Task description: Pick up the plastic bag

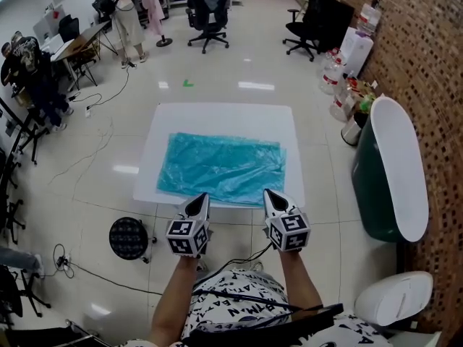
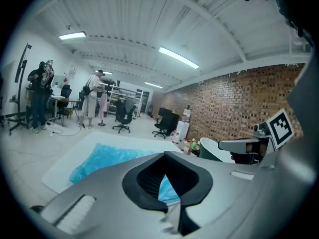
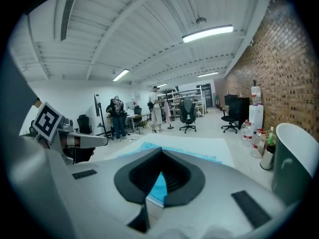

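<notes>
— How many bags on your feed?
— I count one blue plastic bag (image 1: 221, 166), lying on one white sheet (image 1: 217, 116).
— Grippers?
— Two: my left gripper (image 1: 200, 201) and my right gripper (image 1: 271, 196), with one marker cube (image 1: 188, 237) on each.
— Chairs?
— I make out two clearly: a black office chair (image 1: 207, 14) and a second chair (image 1: 304, 36).
— People?
— Two standing: a person in light clothes (image 1: 127, 11) and a person in dark clothes (image 1: 22, 58).
— Anything else?
— One green tub (image 1: 370, 183) and one round black disc (image 1: 129, 238). There are several bottles (image 1: 334, 69), but I can't count them from here.
</notes>
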Tool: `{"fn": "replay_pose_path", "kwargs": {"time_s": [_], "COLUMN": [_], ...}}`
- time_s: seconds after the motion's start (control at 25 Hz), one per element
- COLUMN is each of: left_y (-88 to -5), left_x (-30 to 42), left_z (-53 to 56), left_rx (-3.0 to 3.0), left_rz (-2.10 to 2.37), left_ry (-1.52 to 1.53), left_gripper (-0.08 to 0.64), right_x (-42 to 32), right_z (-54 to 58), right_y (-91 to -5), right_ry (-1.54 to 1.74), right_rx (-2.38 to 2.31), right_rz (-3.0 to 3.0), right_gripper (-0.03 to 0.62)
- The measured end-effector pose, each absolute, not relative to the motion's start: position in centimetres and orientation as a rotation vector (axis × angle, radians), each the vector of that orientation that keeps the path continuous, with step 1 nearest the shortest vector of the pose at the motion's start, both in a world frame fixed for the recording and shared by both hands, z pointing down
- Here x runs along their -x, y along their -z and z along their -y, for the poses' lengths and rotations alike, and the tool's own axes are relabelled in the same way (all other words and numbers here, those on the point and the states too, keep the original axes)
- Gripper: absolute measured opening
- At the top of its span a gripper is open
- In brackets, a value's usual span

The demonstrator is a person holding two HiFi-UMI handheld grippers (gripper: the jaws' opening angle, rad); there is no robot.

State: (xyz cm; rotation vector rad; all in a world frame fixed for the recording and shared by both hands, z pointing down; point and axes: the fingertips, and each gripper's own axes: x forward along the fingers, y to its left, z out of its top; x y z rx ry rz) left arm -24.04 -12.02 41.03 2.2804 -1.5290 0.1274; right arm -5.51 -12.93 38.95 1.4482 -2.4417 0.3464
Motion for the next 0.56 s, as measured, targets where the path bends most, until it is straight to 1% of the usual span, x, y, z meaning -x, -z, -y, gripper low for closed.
{"fn": "replay_pose_path", "kwargs": {"time_s": [0.24,0.56], "left_y": [-41.8,-41.4], "left_x": [25.8,26.9], "left_z": [12.4,13.3], "left_rx": [-2.267,-2.272], "left_rz": [1.515,1.523], "left_ry": [-0.143,-0.136], "left_gripper": [0.005,0.005], "right_x": [7.0,7.2], "right_z": [13.2,13.4], "right_y": [-39.6,-40.1], "right_ry": [-0.375,-0.381], "right_rx": [-1.465,-1.488], "right_rz": [2.443,2.418], "right_gripper": [0.000,0.000]}}
